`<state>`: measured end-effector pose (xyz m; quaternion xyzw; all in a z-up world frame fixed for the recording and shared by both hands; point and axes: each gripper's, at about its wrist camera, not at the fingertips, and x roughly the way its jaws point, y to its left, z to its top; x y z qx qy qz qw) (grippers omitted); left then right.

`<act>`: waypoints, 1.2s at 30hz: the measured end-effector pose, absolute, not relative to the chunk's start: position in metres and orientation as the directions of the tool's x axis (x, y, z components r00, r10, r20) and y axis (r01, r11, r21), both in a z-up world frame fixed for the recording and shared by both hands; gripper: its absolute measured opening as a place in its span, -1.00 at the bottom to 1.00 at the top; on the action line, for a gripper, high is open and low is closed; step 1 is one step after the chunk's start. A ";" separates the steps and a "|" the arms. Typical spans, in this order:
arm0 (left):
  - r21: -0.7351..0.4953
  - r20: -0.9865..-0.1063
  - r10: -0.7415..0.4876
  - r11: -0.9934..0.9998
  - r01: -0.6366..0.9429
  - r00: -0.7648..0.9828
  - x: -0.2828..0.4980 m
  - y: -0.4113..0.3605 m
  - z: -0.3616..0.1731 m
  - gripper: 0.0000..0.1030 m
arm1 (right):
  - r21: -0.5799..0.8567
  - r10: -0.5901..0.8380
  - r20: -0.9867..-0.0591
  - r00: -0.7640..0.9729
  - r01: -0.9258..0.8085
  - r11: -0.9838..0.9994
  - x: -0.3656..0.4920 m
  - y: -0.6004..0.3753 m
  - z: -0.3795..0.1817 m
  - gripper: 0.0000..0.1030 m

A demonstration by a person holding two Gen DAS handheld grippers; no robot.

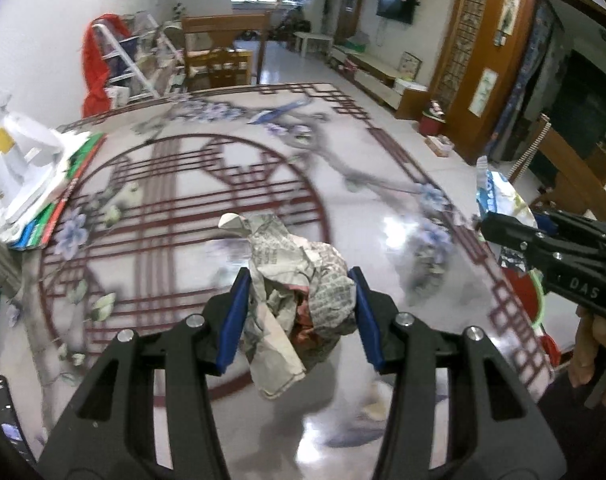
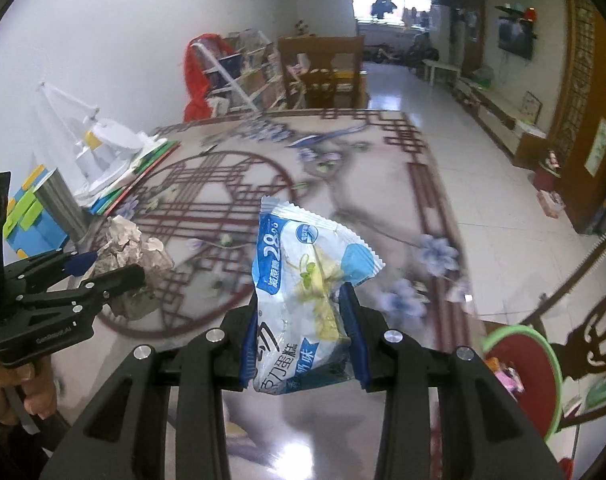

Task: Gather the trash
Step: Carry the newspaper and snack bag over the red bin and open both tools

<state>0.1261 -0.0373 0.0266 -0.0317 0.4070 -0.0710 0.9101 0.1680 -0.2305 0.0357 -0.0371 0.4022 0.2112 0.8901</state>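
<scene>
- Left wrist view: your left gripper (image 1: pixel 301 312) has its blue fingers (image 1: pixel 235 320) pinching a crumpled newspaper wad (image 1: pixel 295 280), which is lifted clear above the glossy patterned worktop (image 1: pixel 183 200); at the right edge your right gripper (image 1: pixel 515 236) shows side-on with a blue-and-white wrapper (image 1: pixel 499 196) sticking out of it; at the far left, a stack of booklets (image 1: pixel 59 184) carries a white plastic object (image 1: pixel 15 160), and nothing else on that side reads plainly as rubbish.
- Right wrist view: your right gripper (image 2: pixel 303 332) has its fingers (image 2: pixel 353 332) pressed onto a snack wrapper (image 2: pixel 303 280), blue and white with printed characters, held up off the worktop (image 2: pixel 363 180); to the left your left gripper (image 2: pixel 103 272) carries the newspaper wad (image 2: pixel 131 256); a red bin with a green rim (image 2: pixel 523 368) sits low at the near right, beside the worktop's edge.
- Progress, as I judge it: both pieces are picked up, so the gathering is done for these two; what is left is to carry them to the bin, if that is the target, and let go; no other loose trash shows on the visible worktop, though its near part is hidden behind the grippers.
</scene>
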 end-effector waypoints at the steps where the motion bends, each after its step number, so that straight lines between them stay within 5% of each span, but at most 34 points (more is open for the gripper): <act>1: -0.121 -0.736 -0.171 0.985 0.122 0.655 0.128 -0.045 0.028 -0.09 | 0.112 0.344 -0.730 0.590 -0.394 0.912 0.167 -0.240 0.037 -0.32; 22: -0.331 -0.708 -0.561 0.800 0.500 0.428 0.184 -0.262 0.037 -0.08 | 0.140 0.124 -0.735 0.667 -0.030 0.990 0.159 -0.470 0.034 -0.32; 36: -0.390 -0.749 -0.615 0.709 0.588 0.245 0.200 -0.358 0.009 -0.08 | 0.228 0.112 -0.769 0.630 0.107 0.968 0.162 -0.549 -0.008 -0.31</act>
